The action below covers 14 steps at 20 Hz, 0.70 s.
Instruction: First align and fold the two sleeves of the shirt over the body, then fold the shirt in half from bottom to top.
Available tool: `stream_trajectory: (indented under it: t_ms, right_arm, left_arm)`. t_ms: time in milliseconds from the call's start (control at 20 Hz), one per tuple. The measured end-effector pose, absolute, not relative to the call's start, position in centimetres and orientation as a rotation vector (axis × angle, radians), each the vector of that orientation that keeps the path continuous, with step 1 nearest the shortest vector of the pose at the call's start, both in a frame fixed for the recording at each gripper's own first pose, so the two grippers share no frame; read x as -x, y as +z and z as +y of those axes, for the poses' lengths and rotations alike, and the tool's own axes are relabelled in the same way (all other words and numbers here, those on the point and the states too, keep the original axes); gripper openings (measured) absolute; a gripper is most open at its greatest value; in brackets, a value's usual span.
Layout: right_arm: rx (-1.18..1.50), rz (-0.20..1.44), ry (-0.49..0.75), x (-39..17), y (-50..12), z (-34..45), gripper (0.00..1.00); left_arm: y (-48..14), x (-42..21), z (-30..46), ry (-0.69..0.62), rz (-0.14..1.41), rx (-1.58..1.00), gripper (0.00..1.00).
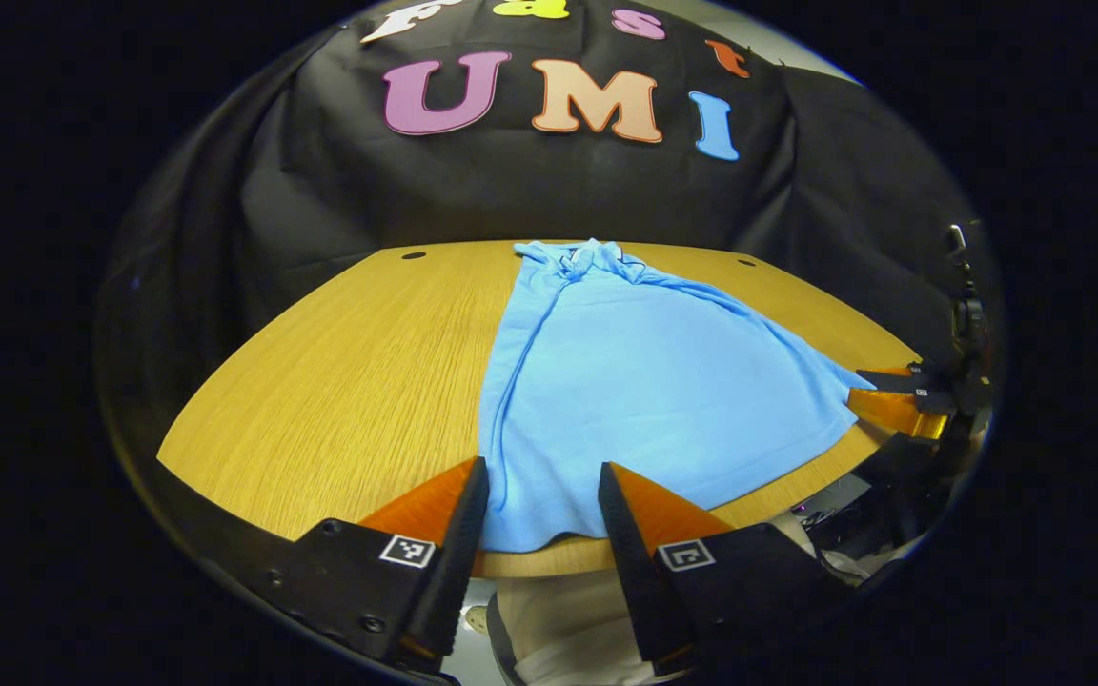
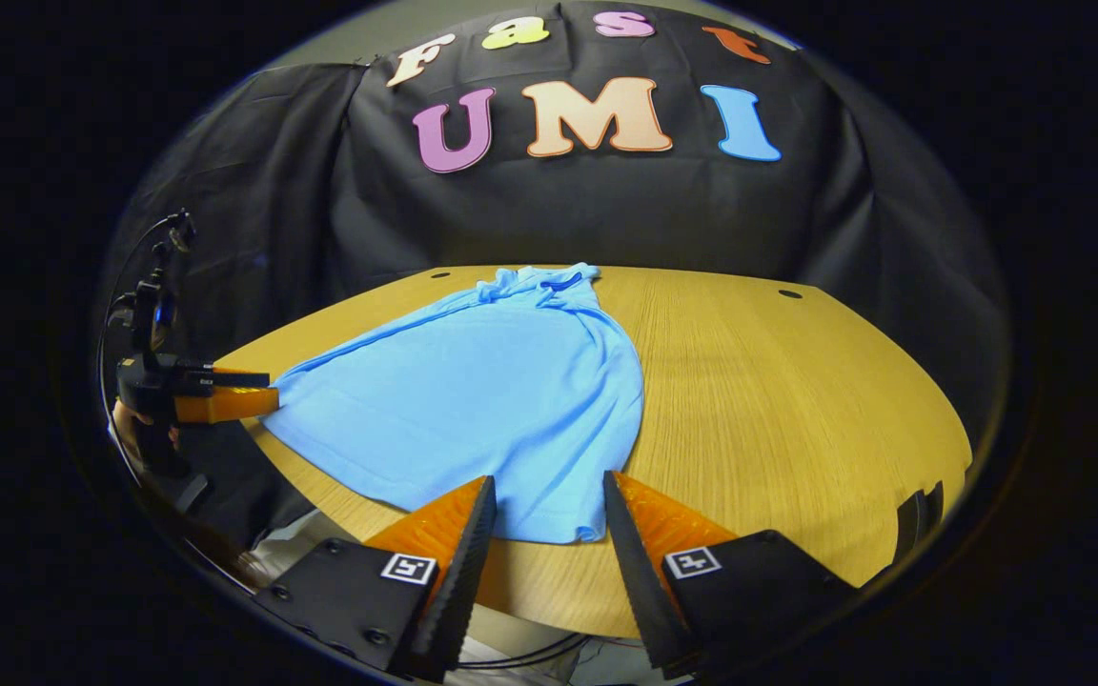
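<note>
We see the blue shirt (image 1: pixel 644 391) lying flat on the wooden table (image 1: pixel 339 381), centre of both views, sleeves already folded in. Our left gripper (image 1: pixel 541 495) hangs parted over the hem's lower corner — gripping nothing. Our right gripper (image 2: pixel 549 510) likewise stands apart at the other corner.

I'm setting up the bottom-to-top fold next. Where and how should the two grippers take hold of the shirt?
Judging by its pose, take the shirt at its two hem corners, coming in low from the table's near edge. The hem lies flat along that edge, collar far. The left gripper and right gripper each stand open, straddling a corner.
</note>
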State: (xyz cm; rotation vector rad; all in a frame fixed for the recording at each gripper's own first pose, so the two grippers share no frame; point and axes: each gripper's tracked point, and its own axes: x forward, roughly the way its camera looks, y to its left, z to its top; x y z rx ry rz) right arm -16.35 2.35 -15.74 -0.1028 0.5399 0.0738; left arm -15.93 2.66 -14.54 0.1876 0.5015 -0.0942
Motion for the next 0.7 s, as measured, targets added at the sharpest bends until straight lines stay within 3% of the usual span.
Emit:
stream_trajectory:
  t_ms: [100, 150, 200, 250, 350, 700]
  right_arm:
    - [0.103, 0.54, 0.081, 16.3, -15.9, 2.7, 0.59]
    - [0.106, 0.545, 0.095, 16.3, -16.0, 3.0, 0.51]
    - [0.086, 0.556, 0.116, 16.5, -16.3, 3.6, 0.51]
    - [0.069, 0.558, 0.119, 16.5, -16.3, 3.8, 0.34]
    - [0.055, 0.559, 0.116, 16.4, -16.3, 3.9, 0.16]
    - [0.084, 0.572, 0.121, 16.2, -16.2, 4.4, 0.08]
  left_arm:
    - [-14.5, 15.6, 2.3, -0.102, 0.478, -0.153, 0.54]
    - [-14.4, 15.3, 1.9, -0.114, 0.457, -0.143, 0.32]
    - [-14.6, 15.3, 1.8, -0.12, 0.45, -0.128, 0.25]
    - [-14.7, 15.3, 1.7, -0.126, 0.445, -0.117, 0.12]
    - [-14.7, 15.3, 1.5, -0.14, 0.444, -0.115, 0.06]
    - [-14.7, 15.2, 1.4, -0.143, 0.451, -0.12, 0.0]
